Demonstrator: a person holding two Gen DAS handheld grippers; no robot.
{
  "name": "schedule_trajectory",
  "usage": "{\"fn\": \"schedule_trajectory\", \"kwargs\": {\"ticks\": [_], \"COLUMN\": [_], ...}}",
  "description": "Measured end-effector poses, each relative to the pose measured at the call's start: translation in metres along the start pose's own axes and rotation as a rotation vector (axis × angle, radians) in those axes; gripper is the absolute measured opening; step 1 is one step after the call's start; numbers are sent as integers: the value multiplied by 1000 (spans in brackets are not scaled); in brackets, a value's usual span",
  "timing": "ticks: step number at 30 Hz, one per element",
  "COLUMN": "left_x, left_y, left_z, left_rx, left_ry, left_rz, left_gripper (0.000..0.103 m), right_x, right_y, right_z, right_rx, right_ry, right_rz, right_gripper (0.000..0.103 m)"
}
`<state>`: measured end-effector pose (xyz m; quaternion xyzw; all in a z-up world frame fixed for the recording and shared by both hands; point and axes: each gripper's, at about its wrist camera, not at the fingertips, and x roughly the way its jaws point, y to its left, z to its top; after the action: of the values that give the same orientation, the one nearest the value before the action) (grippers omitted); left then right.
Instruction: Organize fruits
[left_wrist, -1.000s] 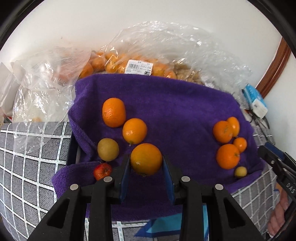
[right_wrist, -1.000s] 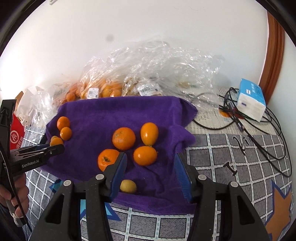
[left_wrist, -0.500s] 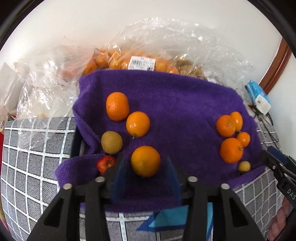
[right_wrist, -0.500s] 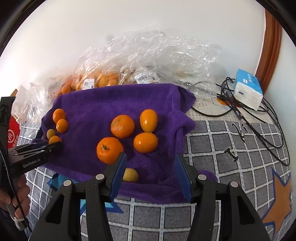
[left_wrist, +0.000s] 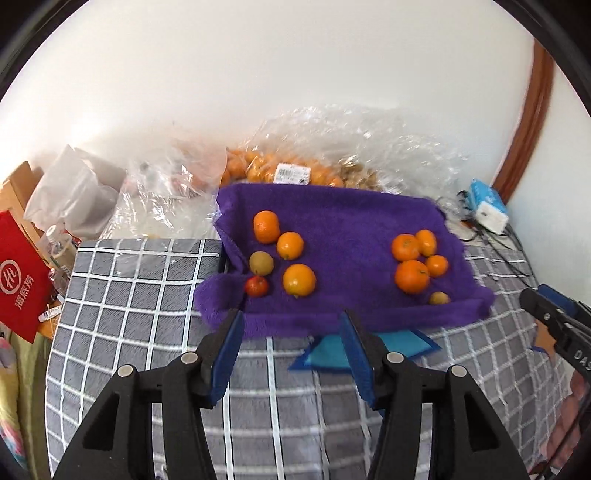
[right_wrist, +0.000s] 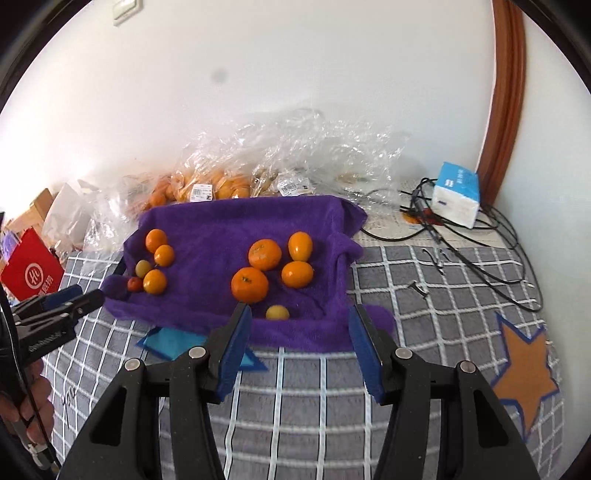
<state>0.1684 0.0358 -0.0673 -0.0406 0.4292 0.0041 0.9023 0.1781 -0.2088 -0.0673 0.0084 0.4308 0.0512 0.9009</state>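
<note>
A purple towel holds two groups of fruit. The left group has an orange, two more oranges, a brownish fruit and a small red fruit. The right group has several oranges and a small yellow fruit. My left gripper is open and empty, short of the towel's near edge. My right gripper is open and empty, near the yellow fruit.
Clear plastic bags of oranges lie behind the towel against the wall. A red bag stands at the left. A blue-white tissue pack and black cables lie at the right on the grey checked cover.
My left gripper let go of the large orange, opened and drew back from the towel. My right gripper also drew back, still open.
</note>
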Motion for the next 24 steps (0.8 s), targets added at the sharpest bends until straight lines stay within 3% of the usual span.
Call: {"fn": "schedule_trajectory", "kwargs": {"ticks": [3,6,10,17,24], "left_x": [-23,-46,-67,-95,-114], "left_y": [-5,-11,-20,-31,-37], "left_z": [-9,-19,-31,-51,-63], "left_rx": [6,21,41,46,38], "left_ry": [-41,-78,-114,-165,-197], "left_rz": [-3,-11,-13,4,10], "left_gripper": [57,61,64,79,83], "right_x": [-25,-46,-68,-99,-123], "right_y": [3,4,3,-3,-6], "right_z": [-12,-21,-33,-52,-67], "right_rx": [-3,-3,14,31,32], "right_ry": [-33,-70,-100,-156,-181], "right_rz": [-13,-15,-24,-24,-43], "right_gripper": [72,84,89,99,100]}}
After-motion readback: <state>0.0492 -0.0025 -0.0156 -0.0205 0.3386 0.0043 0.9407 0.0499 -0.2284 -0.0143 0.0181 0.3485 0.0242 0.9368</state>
